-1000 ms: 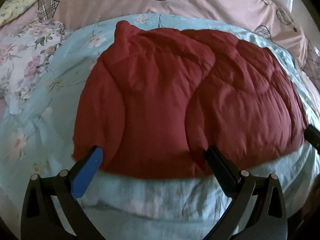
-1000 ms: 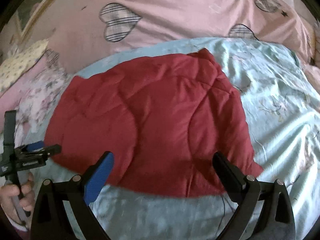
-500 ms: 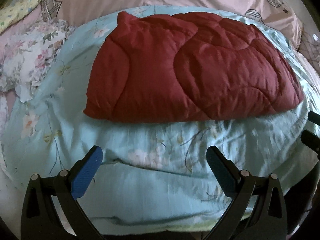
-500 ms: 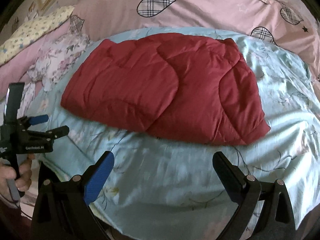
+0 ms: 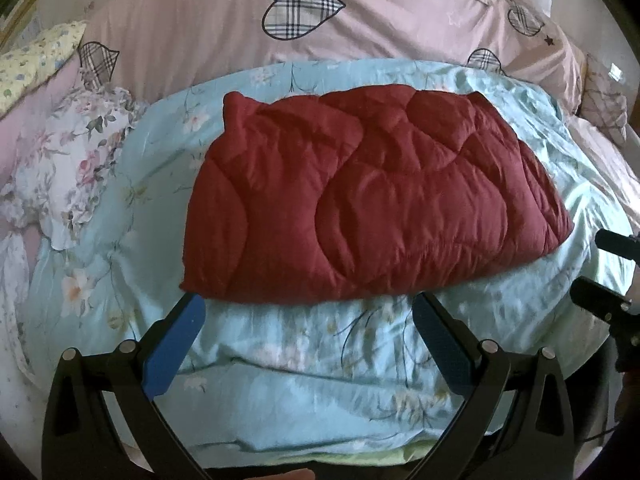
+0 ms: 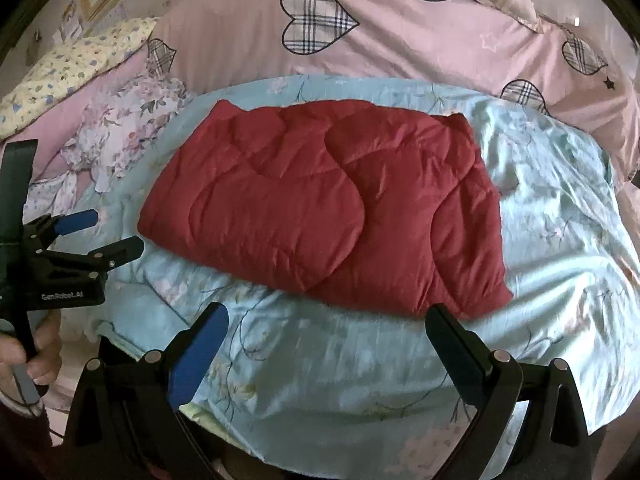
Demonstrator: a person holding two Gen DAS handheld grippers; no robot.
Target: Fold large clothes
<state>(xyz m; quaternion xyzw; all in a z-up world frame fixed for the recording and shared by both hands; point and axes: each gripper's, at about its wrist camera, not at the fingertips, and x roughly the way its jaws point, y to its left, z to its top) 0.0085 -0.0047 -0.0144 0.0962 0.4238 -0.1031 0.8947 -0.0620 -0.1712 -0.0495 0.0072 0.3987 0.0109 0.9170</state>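
A dark red quilted garment (image 5: pixel 372 196) lies folded in a wide flat bundle on the light blue floral sheet (image 5: pixel 304 364); it also shows in the right wrist view (image 6: pixel 332 208). My left gripper (image 5: pixel 308 316) is open and empty, just short of the bundle's near edge. My right gripper (image 6: pixel 326 324) is open and empty, just short of the bundle's near right corner. The left gripper also shows in the right wrist view (image 6: pixel 96 232), held in a hand at the left. The right gripper's fingers (image 5: pixel 612 268) show at the right edge of the left wrist view.
A pink duvet with plaid hearts (image 5: pixel 304 4) is heaped behind the sheet. A floral cloth (image 5: pixel 72 168) and a yellow floral pillow (image 6: pixel 76 64) lie at the left. The bed's near edge (image 6: pixel 360 464) runs below the grippers.
Both grippers have drawn back from the red garment, which they were over a second ago. In the last half second they have moved slightly closer again. Both stay open.
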